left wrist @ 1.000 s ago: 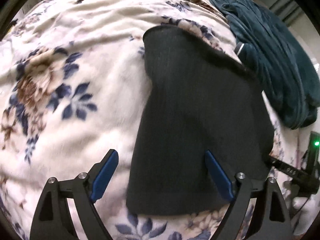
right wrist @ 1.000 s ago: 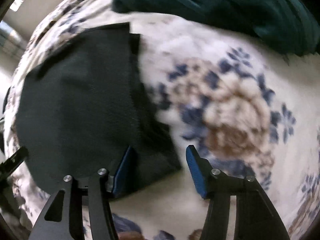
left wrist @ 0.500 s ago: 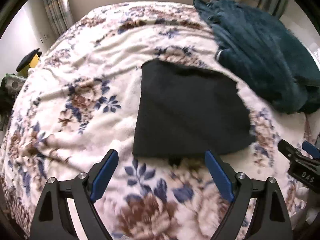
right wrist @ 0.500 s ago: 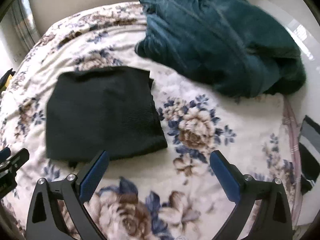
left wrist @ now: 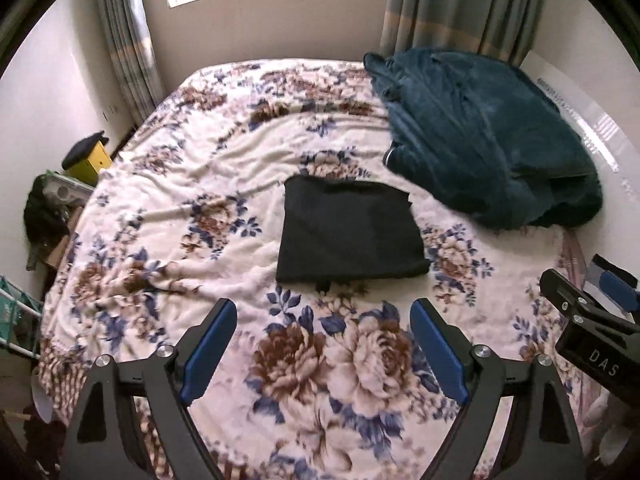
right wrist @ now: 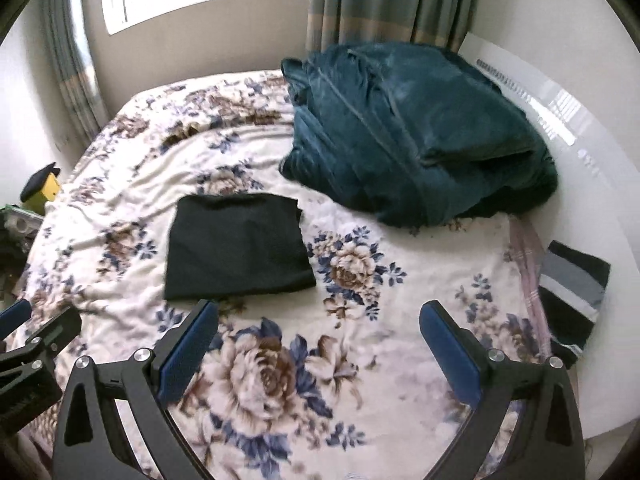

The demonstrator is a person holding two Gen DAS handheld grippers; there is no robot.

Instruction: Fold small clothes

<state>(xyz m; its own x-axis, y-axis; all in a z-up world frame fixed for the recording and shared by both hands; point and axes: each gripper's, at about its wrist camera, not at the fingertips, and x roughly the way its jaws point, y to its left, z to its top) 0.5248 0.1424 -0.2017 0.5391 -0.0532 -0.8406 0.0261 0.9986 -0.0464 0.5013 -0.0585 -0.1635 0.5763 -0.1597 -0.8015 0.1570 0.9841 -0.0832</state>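
Observation:
A black garment [left wrist: 348, 232] lies folded into a flat rectangle on the floral bedspread [left wrist: 192, 184]; it also shows in the right wrist view [right wrist: 236, 242]. My left gripper [left wrist: 324, 356] is open and empty, held well above the bed, short of the garment's near edge. My right gripper [right wrist: 320, 354] is open and empty, also high above the bed, to the right of the garment. The right gripper's body shows at the right edge of the left wrist view [left wrist: 592, 316].
A heaped dark teal blanket [left wrist: 480, 140] fills the bed's far right corner. A striped dark cloth [right wrist: 572, 288] lies at the bed's right edge. A yellow box [left wrist: 90, 158] and clutter stand left of the bed. Curtains [right wrist: 384, 0] and a window are behind.
Both grippers have pulled back and up from the garment. The right gripper, which was narrower at the garment's corner, has opened wide. The garment stays folded on the bed.

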